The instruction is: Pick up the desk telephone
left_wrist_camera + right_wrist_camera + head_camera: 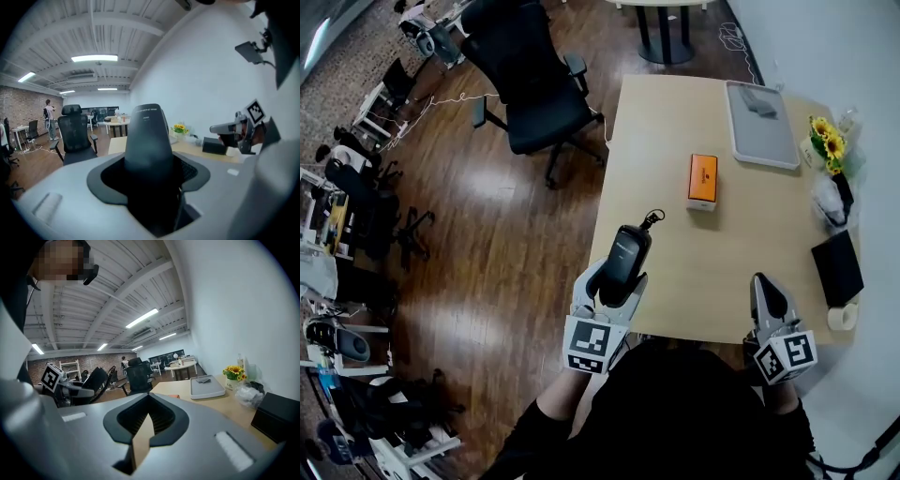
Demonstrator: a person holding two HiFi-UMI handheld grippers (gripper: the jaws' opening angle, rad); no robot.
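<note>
The desk telephone's black handset [628,251] stands upright between the jaws of my left gripper [619,279], above the near left edge of the wooden table [661,131]. A short black cord loop [653,219] hangs at its far end. In the left gripper view the handset [147,145] fills the gap of the left gripper [150,185], which is shut on it. My right gripper [763,284] hovers over the table's near right edge, jaws together, holding nothing. The right gripper view shows only a thin sliver between the closed jaws of the right gripper [143,427].
On the table lie an orange box [702,180], a grey tray [759,141], sunflowers [827,142], a white bag [828,199], a black box [836,267] and a tape roll [842,317]. A black office chair [534,84] stands left of the table.
</note>
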